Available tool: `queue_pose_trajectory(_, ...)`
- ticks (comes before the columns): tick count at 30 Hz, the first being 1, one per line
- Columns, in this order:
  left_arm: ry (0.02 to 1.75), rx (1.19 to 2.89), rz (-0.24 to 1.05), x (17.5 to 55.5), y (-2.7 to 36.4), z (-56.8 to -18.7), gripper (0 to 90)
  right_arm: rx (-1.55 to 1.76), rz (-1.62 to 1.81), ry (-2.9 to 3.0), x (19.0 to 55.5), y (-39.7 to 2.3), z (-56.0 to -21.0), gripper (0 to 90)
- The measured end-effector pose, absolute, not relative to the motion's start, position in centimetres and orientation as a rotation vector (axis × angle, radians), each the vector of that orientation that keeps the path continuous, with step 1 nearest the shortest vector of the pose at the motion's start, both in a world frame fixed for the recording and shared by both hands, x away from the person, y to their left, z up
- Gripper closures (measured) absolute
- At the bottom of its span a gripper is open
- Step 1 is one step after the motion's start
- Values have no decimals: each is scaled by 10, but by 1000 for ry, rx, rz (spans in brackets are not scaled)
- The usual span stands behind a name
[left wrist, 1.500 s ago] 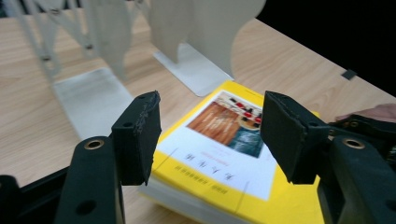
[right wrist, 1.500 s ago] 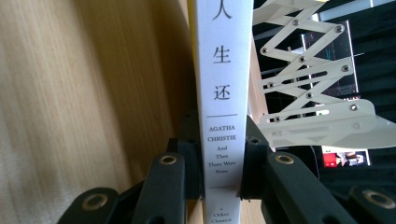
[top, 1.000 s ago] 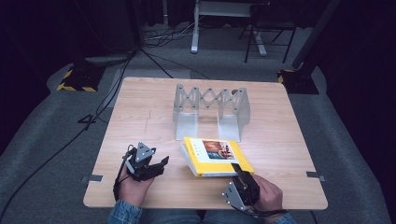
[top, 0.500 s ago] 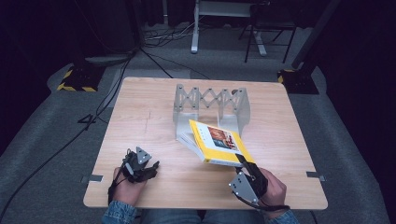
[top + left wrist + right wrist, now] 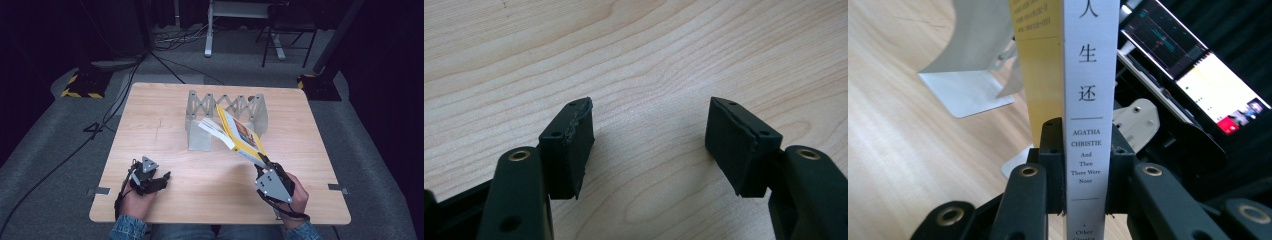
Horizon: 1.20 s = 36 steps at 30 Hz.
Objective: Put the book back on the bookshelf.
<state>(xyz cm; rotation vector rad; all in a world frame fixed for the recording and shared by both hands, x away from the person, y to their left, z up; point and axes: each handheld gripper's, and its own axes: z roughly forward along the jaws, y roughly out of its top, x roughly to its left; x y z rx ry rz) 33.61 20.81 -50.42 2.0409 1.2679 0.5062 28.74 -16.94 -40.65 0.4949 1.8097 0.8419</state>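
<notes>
Your right claw clamps book spine, long axis tilting toward rack, frame ctr; left claw wide, empty.

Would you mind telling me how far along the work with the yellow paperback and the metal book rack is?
Done: the right gripper is shut on the yellow paperback book at its white spine and has it off the wooden table. In hand: the book hangs tilted at the grey metal accordion book rack. Left: standing it in the rack and letting go. The left gripper rests open on the table.
</notes>
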Motion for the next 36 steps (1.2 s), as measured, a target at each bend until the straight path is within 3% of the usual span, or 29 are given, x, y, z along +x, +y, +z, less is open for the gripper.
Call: queue_pose_trajectory(36, 1270, 2036, 506, 336, 206, -504, 354, 876, 1003, 1690, 365, -173, -367, 763)
